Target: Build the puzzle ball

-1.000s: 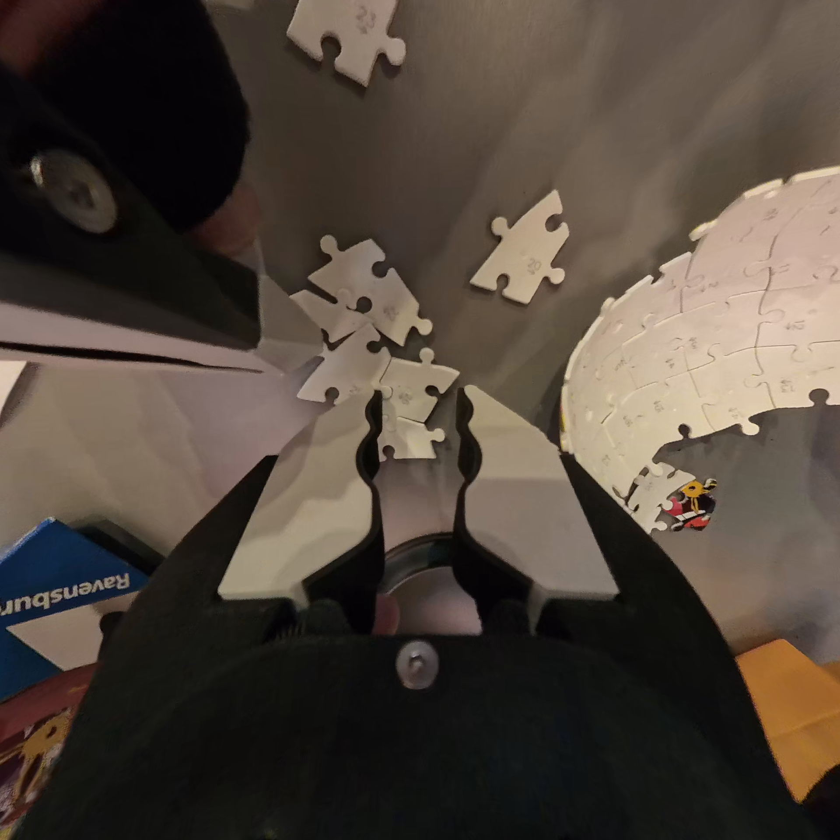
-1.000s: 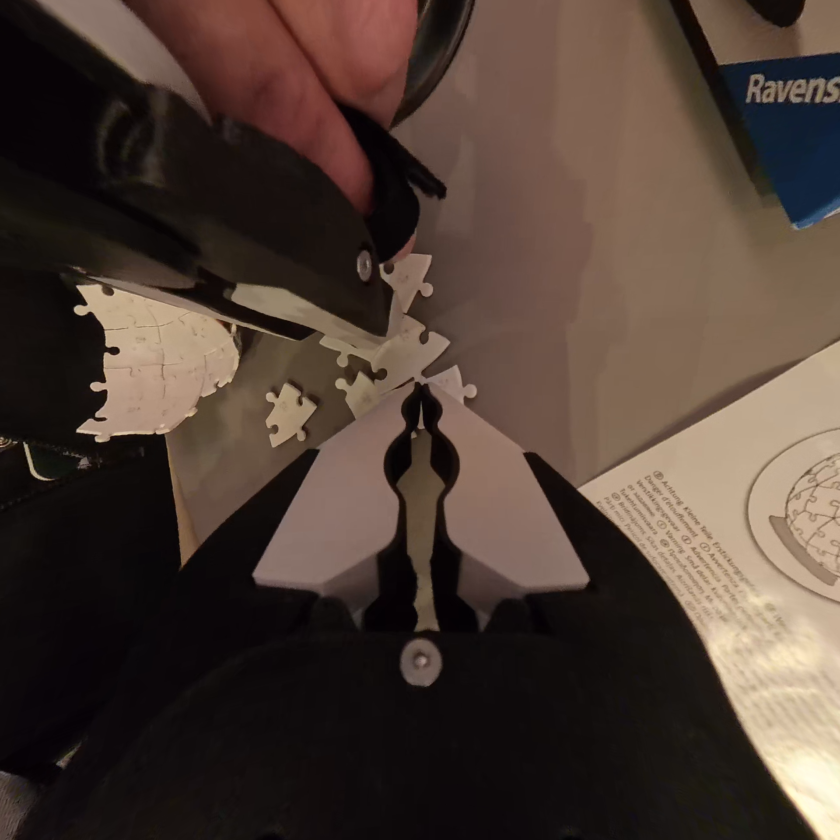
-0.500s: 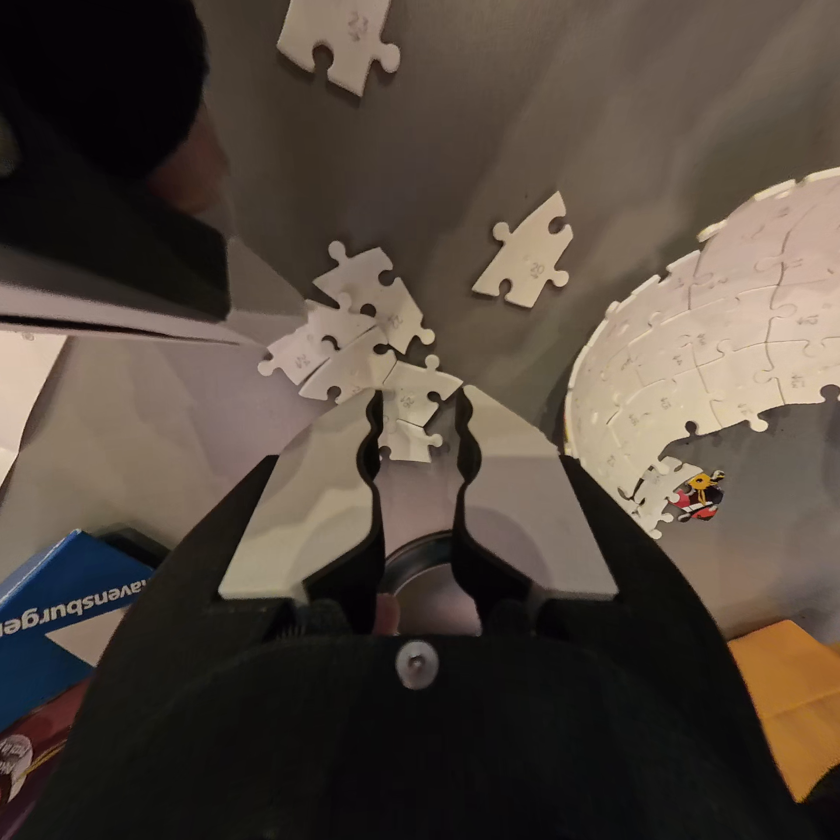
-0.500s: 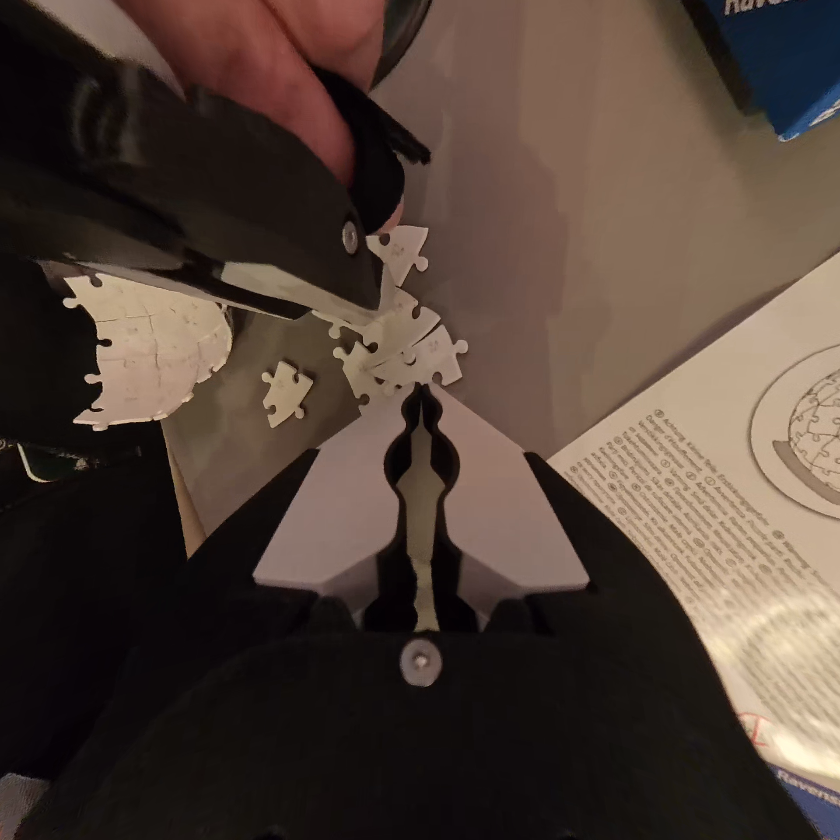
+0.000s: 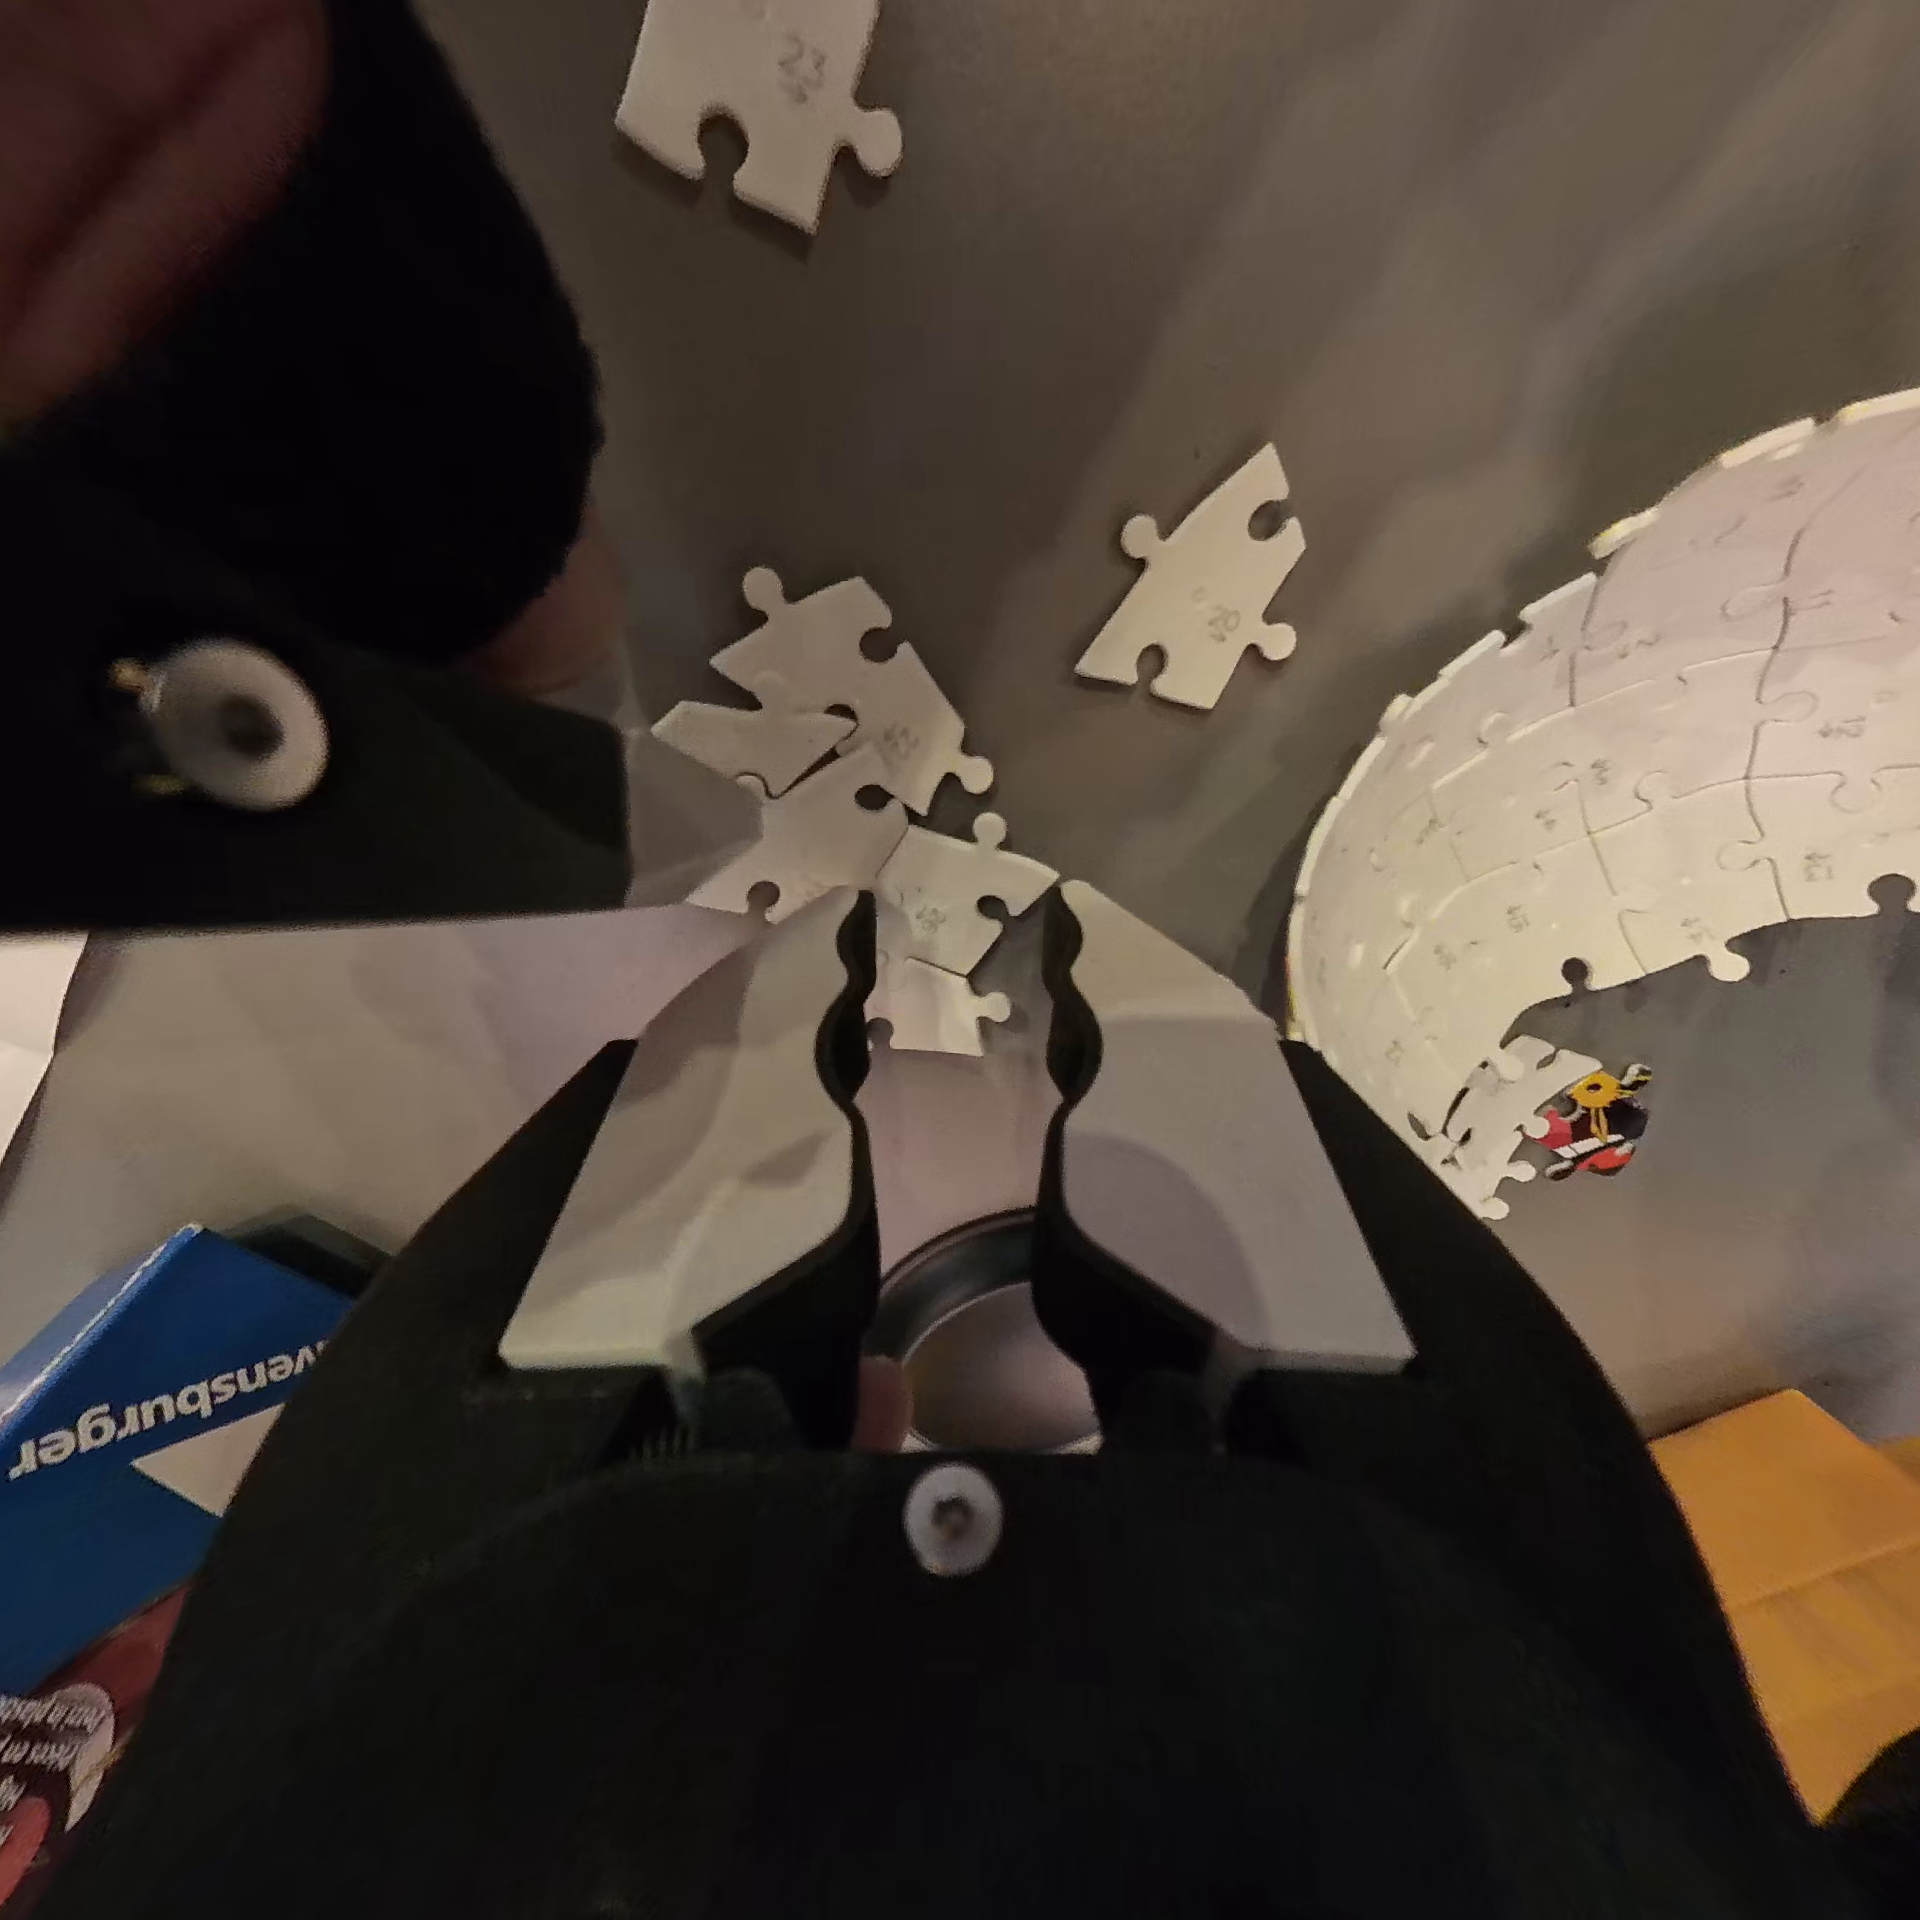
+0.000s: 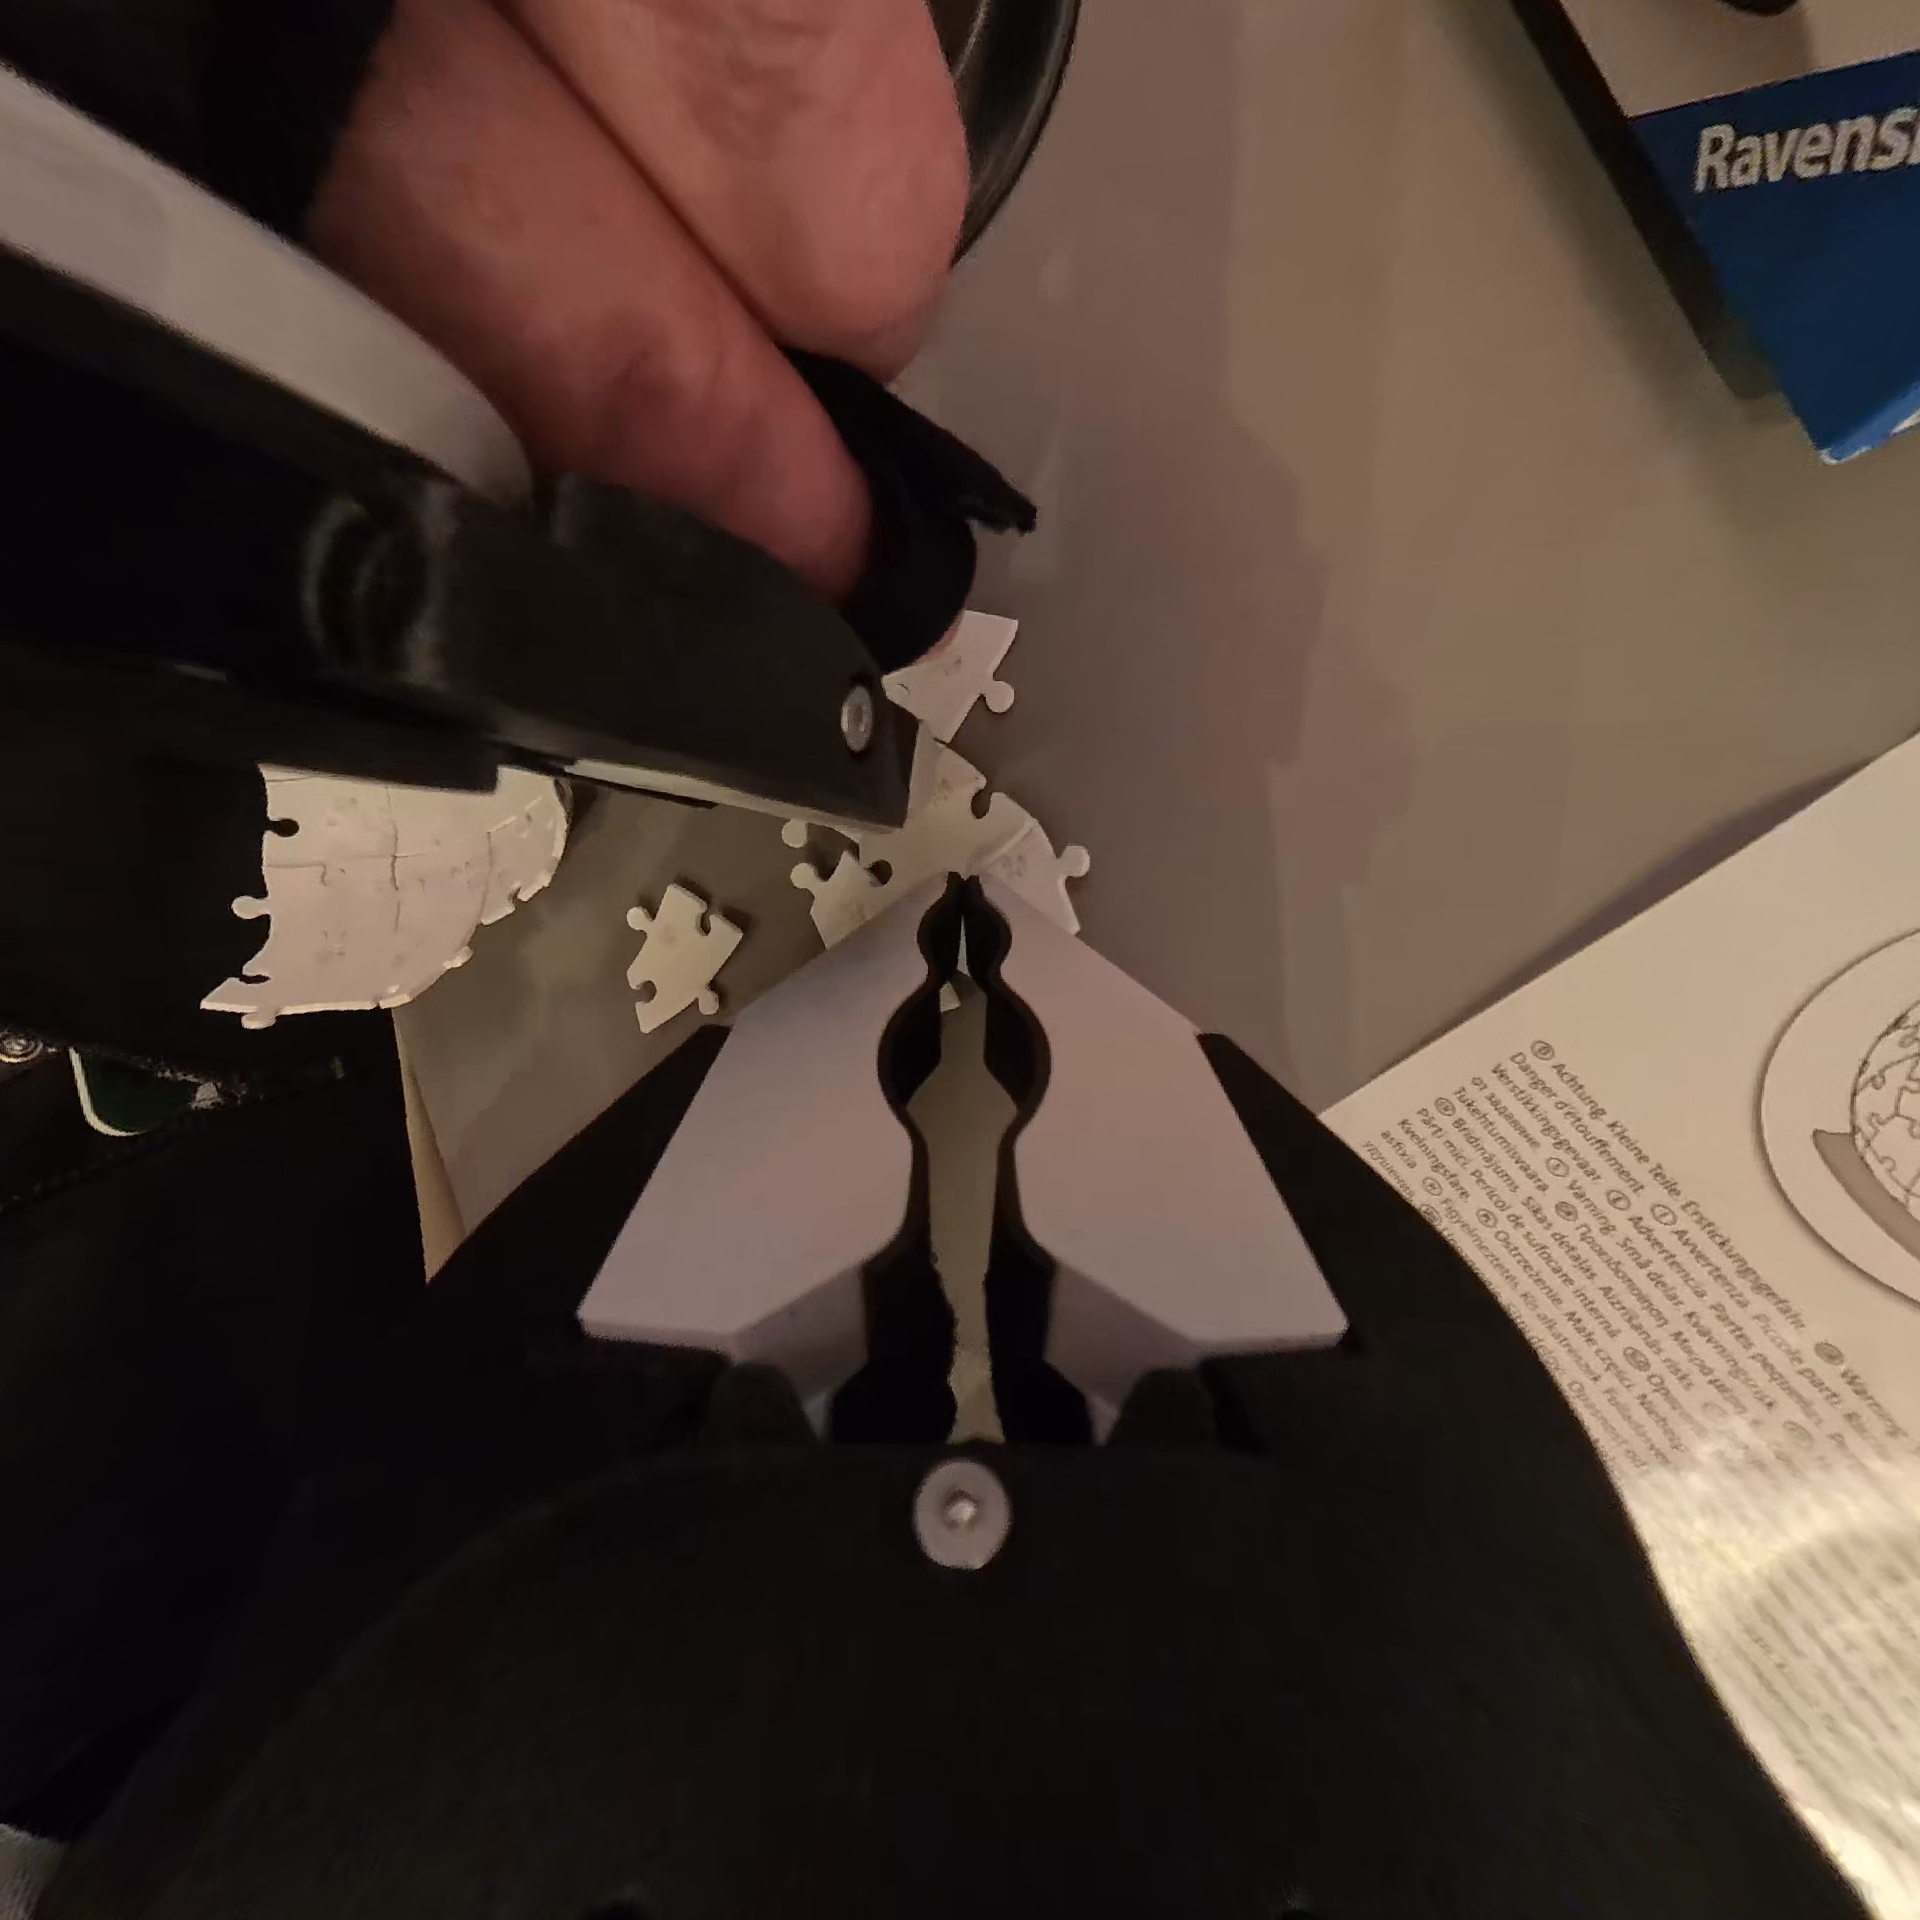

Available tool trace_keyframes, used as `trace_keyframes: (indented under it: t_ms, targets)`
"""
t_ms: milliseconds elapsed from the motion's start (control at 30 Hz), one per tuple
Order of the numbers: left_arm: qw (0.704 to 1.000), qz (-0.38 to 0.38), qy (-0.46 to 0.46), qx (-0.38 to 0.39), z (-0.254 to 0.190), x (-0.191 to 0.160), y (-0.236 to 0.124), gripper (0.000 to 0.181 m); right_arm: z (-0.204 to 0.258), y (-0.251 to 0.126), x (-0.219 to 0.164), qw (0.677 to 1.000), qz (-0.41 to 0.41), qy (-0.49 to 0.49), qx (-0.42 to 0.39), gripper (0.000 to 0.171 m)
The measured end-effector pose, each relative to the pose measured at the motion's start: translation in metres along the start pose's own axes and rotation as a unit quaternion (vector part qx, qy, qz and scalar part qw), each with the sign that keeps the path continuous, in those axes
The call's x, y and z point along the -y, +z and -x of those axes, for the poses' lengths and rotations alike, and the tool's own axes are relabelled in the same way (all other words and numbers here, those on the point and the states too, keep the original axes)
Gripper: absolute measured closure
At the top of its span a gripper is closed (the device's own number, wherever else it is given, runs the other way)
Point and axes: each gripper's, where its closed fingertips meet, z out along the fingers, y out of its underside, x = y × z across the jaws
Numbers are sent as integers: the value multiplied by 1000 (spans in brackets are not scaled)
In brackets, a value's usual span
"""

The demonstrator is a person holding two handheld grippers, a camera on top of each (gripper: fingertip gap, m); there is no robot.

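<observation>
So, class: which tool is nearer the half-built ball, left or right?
Left. The ball sits just right of the left tool. The right tool is on the far side of the loose pieces, farther from it.

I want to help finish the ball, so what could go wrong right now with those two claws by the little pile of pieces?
1. The pile of loose pieces overlaps, so the open left claw might pinch two at once.
2. The right claw, tips nearly shut, pokes in from the other side; the claws could bump and scatter pieces.
3. The half-built puzzle ball sits close by. A wide swing might knock it and pop joints apart.
</observation>
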Motion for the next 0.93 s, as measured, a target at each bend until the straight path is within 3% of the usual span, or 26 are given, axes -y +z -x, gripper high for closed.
trace_keyframes:
  t_ms: [500, 767, 933]
  targets:
    - [999, -6, -32, 0, -2, -8, -5, 148, -1, 2, -3, 999, -12, -33, -36, 171]
    - [984, -67, -158, 38, -6, -34, -17, 146, -1, 1, -3, 998, -36, -26, -34, 171]
    - [969, -103, -224, 17, -19, -34, -12, 142, -1, 1, -3, 998, -46, -23, -34, 171]
